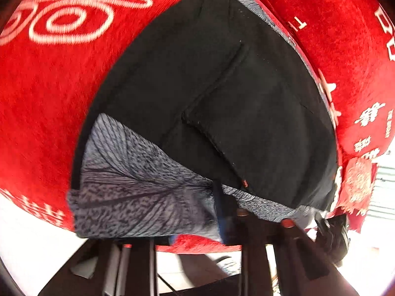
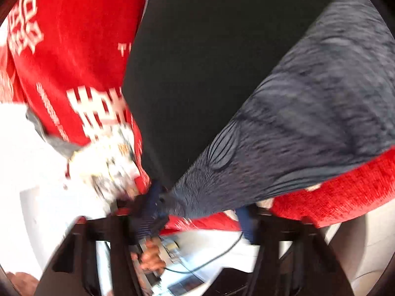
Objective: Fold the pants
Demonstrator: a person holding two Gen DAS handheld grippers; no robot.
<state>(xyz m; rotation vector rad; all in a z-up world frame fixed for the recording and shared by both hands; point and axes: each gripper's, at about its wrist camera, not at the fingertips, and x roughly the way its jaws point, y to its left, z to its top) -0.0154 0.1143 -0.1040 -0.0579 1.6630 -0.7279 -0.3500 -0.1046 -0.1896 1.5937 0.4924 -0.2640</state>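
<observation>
Black pants [image 1: 222, 86] lie spread on a red cloth [image 1: 44, 103], with the grey leaf-patterned lining [image 1: 128, 180] turned out along the near edge. My left gripper [image 1: 227, 209] is shut on that near edge where the lining meets the black fabric. In the right wrist view the same pants [image 2: 197, 61] fill the middle. Their grey lining [image 2: 308, 123] draws to a point at my right gripper [image 2: 172, 204], which is shut on it. That view is blurred.
The red cloth [image 2: 74, 49] bears white printed characters and covers the table. Its gold-patterned corner [image 1: 358, 180] hangs off the near edge. A person's hand [image 2: 150, 256] and a dark cable [image 2: 214, 259] show below the table edge over a pale floor.
</observation>
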